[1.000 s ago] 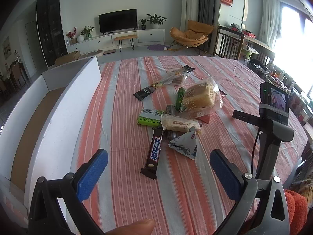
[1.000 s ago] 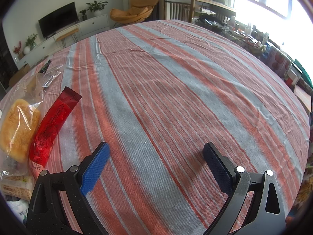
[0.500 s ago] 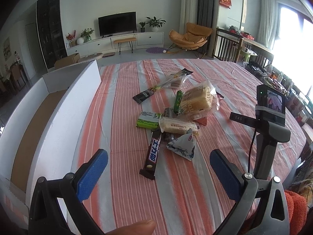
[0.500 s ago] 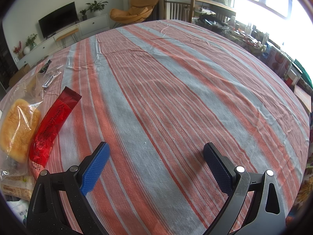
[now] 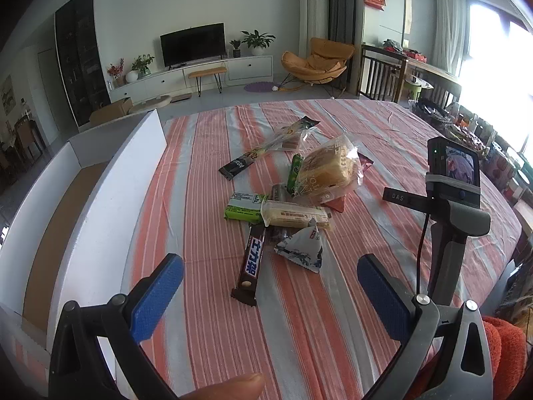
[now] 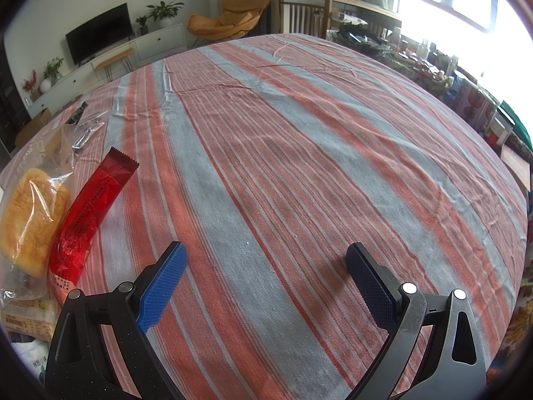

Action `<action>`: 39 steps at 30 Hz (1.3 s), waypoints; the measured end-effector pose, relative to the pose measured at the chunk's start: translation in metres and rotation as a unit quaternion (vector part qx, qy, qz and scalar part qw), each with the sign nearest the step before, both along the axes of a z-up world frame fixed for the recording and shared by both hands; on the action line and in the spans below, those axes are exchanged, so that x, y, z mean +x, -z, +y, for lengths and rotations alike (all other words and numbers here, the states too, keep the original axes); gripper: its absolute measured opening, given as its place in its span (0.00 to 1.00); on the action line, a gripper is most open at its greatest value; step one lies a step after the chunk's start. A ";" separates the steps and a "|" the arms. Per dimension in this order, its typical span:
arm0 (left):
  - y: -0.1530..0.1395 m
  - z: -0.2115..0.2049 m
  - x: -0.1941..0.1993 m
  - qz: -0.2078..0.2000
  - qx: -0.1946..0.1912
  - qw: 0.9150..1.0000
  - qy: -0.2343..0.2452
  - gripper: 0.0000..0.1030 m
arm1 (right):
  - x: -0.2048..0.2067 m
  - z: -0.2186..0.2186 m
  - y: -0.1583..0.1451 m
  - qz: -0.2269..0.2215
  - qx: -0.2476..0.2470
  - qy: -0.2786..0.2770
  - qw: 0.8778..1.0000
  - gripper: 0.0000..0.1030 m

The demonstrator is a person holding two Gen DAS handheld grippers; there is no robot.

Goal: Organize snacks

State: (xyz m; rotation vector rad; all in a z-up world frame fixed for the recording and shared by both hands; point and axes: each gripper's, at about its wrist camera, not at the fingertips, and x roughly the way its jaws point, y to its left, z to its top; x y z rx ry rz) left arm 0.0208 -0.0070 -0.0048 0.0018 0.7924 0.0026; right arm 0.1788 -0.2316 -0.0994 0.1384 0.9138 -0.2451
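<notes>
Left gripper (image 5: 266, 270): jaws were wide apart, gripping nothing, hanging over the striped orange-and-grey tablecloth (image 5: 206, 173).
Right gripper (image 6: 265, 260): also spread wide, empty, over bare cloth.
Snacks: the brown chocolate bar (image 5: 250, 265) lay nearest, the clear-bagged bread loaf (image 5: 328, 170) behind.
Box: white cardboard box (image 5: 110, 180) sat left of the pile.

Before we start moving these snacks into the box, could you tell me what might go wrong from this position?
1. The snacks overlap: the brown chocolate bar has its far end tucked under the cream cake pack, so pulling it may drag neighbours.
2. The bagged bread sits on top of the pile in loose, crinkly plastic; the open left gripper may pinch only film and squash it.
3. The white box has a tall wall, which a carried item could clip.
</notes>
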 end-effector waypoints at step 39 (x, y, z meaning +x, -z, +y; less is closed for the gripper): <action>-0.003 0.041 -0.003 0.001 -0.027 0.999 -0.025 1.00 | -0.001 0.000 0.001 0.000 0.000 0.000 1.000 0.95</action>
